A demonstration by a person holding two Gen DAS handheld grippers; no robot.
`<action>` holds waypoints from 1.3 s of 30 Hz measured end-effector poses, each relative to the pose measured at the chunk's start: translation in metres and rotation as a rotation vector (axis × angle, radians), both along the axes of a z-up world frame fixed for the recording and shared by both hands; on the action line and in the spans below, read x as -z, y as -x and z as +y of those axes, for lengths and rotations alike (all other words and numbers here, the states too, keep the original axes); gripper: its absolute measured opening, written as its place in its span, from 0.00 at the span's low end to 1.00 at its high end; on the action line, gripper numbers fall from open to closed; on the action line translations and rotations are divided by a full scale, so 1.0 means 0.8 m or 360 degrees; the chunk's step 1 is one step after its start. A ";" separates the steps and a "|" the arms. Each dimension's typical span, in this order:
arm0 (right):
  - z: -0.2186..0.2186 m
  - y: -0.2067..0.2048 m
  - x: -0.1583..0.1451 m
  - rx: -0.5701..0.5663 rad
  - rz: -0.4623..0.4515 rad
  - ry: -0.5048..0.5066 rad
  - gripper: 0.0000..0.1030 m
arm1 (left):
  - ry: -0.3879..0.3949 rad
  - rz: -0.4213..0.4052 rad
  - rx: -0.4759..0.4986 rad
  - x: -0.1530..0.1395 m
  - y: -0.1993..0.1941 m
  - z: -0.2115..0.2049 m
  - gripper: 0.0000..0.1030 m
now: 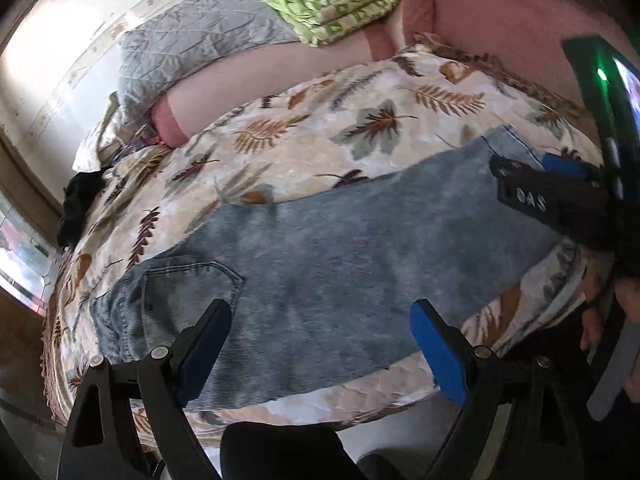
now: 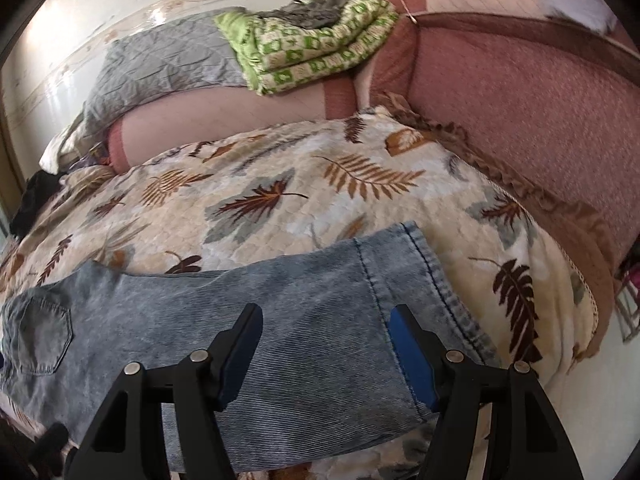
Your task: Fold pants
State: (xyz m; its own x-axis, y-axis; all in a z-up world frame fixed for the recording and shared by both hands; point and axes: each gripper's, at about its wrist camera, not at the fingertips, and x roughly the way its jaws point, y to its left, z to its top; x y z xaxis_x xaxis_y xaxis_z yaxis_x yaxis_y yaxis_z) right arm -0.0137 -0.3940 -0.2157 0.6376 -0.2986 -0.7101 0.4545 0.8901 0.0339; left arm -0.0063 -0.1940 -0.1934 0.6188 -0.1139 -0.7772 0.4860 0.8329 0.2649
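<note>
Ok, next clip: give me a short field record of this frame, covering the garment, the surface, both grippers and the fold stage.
garment: jeans, light blue denim, laid flat lengthwise, back pocket up
surface: leaf-print bedspread
left gripper: open, over the waist end, holding nothing
right gripper: open, over the hem end, holding nothing
background: green patterned blanket on a grey quilt
fold stage: lengthwise fold appears done; crosswise fold not begun

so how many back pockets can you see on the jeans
1. The pocket sits at the waist end of the jeans, just beyond the left tongs' left finger. A second may be hidden, since the jeans seem folded in half lengthwise.
</note>
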 end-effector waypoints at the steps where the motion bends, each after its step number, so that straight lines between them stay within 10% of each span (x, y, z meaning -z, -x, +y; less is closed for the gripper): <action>1: -0.003 0.000 0.001 0.0017 0.0004 -0.0013 0.68 | -0.0001 0.0009 0.0016 0.003 0.002 -0.003 0.88; 18: -0.006 -0.012 0.012 0.0085 0.0063 -0.0040 0.68 | 0.0210 -0.0072 0.0144 -0.007 0.010 -0.011 0.88; 39: 0.084 -0.053 0.018 -0.0135 0.0071 0.0059 0.68 | 0.0333 -0.0556 -0.0644 -0.120 -0.069 0.197 0.88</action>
State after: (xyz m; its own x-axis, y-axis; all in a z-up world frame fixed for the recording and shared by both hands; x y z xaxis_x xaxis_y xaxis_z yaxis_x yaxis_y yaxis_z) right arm 0.0287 -0.3269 -0.2297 0.6298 -0.2718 -0.7277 0.3780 0.9256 -0.0186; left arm 0.0489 -0.0360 -0.0974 0.8612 0.0563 -0.5051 0.0305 0.9863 0.1620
